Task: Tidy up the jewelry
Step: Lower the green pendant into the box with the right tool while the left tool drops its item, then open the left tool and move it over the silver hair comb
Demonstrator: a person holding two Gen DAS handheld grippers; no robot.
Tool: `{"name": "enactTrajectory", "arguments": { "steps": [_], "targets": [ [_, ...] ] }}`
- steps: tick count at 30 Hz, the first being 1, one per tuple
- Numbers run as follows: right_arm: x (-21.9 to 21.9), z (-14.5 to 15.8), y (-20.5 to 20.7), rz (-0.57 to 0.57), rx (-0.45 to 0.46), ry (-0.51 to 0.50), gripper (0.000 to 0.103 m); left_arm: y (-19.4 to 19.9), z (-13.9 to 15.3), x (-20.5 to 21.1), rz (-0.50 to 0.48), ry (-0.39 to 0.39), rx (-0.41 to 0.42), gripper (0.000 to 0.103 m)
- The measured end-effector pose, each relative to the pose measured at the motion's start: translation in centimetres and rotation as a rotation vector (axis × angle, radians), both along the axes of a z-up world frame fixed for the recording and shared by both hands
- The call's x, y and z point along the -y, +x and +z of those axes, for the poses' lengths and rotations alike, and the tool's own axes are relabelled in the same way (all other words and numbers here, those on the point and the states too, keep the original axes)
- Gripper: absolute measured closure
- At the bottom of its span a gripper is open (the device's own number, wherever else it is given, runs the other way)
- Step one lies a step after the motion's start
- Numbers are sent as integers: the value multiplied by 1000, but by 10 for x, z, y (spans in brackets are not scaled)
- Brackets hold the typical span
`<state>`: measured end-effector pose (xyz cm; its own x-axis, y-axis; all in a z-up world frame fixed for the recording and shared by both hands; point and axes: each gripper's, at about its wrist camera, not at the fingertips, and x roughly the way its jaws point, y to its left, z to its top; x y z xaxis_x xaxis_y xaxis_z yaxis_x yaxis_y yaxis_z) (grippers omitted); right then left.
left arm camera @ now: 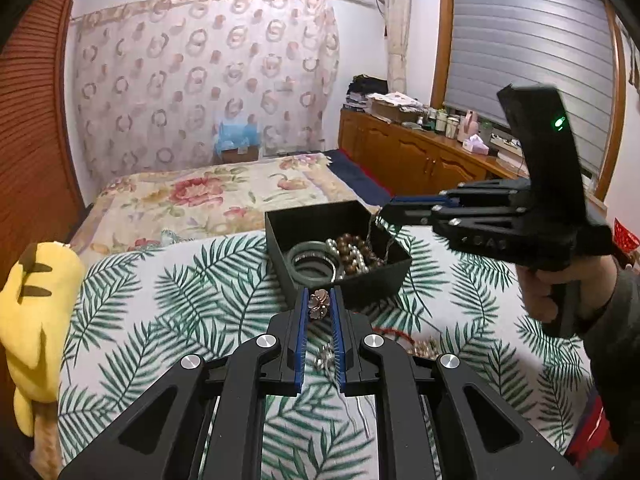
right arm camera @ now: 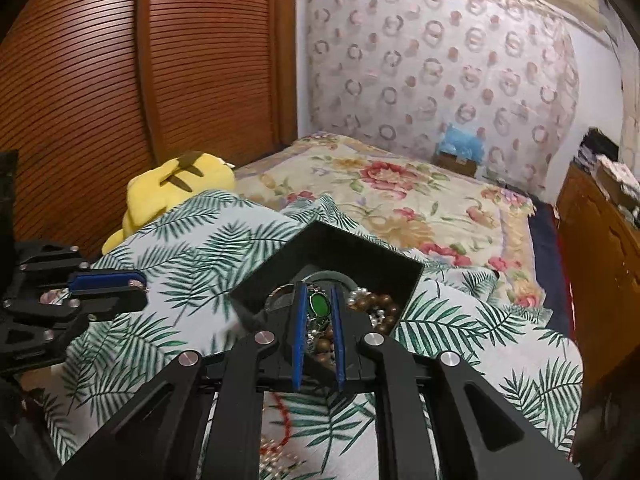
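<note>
Leaf-print bedspread (left arm camera: pixel 168 312) underneath, black box (left arm camera: pixel 280 232) sitting on it with a dark bangle (left arm camera: pixel 312 270) and wooden beads (left arm camera: pixel 352 246) inside. Left tongs (left arm camera: pixel 319 306) clamped on a flower-shaped brooch (left arm camera: pixel 319 303), just short of the box's near wall. Right tongs (right arm camera: pixel 318 304) over the box, pinching a green pendant (right arm camera: pixel 319 304), its chain (left arm camera: pixel 374 228) dangling into the box.
</note>
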<state>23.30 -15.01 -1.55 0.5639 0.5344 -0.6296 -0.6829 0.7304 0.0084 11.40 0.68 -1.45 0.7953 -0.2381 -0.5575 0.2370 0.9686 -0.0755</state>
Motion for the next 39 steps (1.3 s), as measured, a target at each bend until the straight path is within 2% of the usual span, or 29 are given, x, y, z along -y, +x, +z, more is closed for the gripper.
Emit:
{"name": "enactTrajectory", "arguments": {
  "steps": [9, 11, 12, 13, 29, 31, 32, 33, 39],
  "targets": [
    [1, -29, 25, -35, -63, -20, 88, 39, -3, 13, -18, 41, -23, 93],
    [3, -31, 27, -41, -66, -10, 81, 46, -4, 16, -21, 52, -23, 93],
    [5, -31, 27, -43, -66, 0, 72, 49, -4, 18, -21, 59, -22, 93],
    [7, -31, 28, -46, -66, 9, 71, 53, -4, 20, -21, 64, -23, 93],
    [49, -29, 7, -82, -42, 40, 71, 96, -19, 45, -35, 91, -52, 93],
    [51, -31, 2, -79, -39, 40, 71, 98, -20, 45, -32, 97, -54, 88],
    [52, -32, 0, -77, -38, 40, 71, 98, -21, 46, -27, 100, -54, 78],
    [52, -32, -2, -75, -37, 39, 71, 98, -22, 45, -22, 102, -53, 73],
    [51, -41, -22, -54, -32, 27, 71, 86, -20, 44, -13, 122, -44, 68]
  ]
}}
